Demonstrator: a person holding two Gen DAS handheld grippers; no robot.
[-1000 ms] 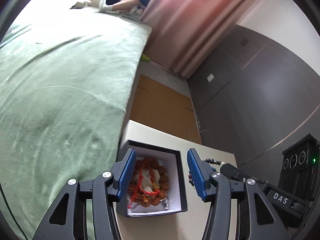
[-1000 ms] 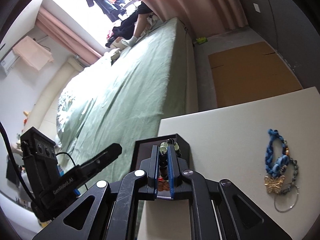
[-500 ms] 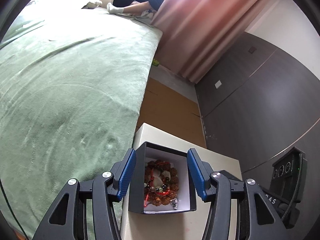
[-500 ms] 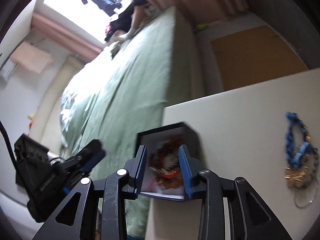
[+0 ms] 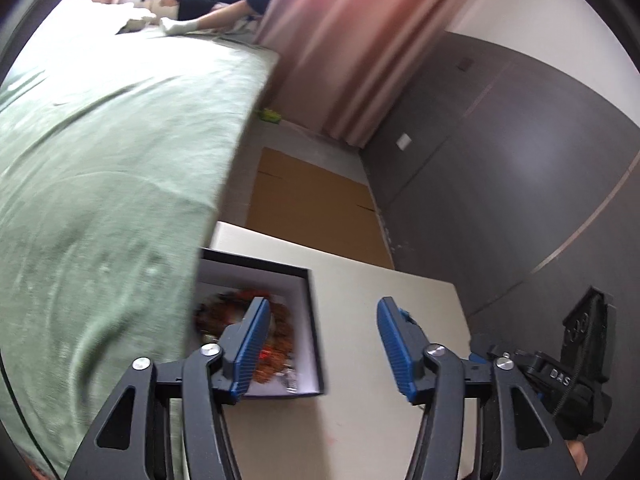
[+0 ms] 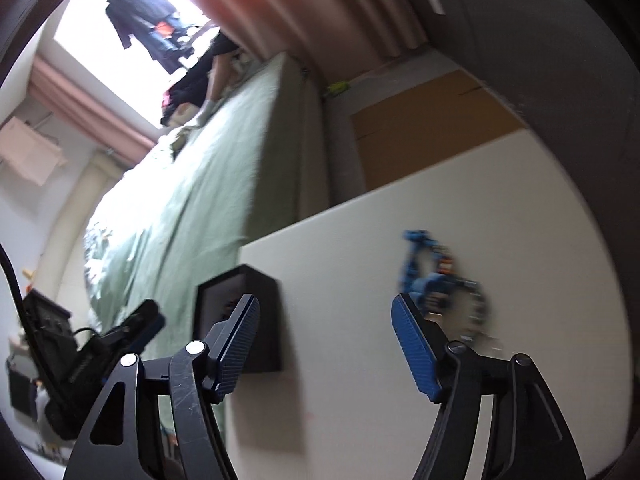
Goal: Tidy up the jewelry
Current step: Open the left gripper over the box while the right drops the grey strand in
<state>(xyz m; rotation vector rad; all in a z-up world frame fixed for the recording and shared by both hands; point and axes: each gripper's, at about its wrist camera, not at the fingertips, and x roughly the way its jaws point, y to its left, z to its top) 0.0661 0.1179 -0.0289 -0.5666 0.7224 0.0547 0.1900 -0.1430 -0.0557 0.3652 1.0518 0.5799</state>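
Observation:
A black jewelry box [image 5: 256, 263] with a white lining stands at the table's left edge, holding brown bead bracelets [image 5: 282, 346] with red cord. My left gripper [image 5: 320, 346] hovers just right of it with its jaws opening. Its left finger overlaps the box, and only bare table shows between the fingers. In the right wrist view the same box [image 6: 262, 300] shows from the side behind the left finger. My right gripper [image 6: 326, 340] is opening too, with nothing between its jaws. A blurred blue braided bracelet [image 6: 424, 280] with beads and a metal ring lies behind its right finger.
The cream table [image 5: 380, 292] ends beside a bed with a green cover [image 5: 100, 160]. Brown cardboard [image 5: 312, 196] lies on the floor beyond, by a dark grey wall and pink curtain. A person sits far off on the bed. The left gripper's black body [image 6: 80, 360] shows at lower left.
My right gripper was shut on a beaded bracelet over the box; it has opened and swung right toward the blue bracelet. My left gripper shifted right, off the box it straddled.

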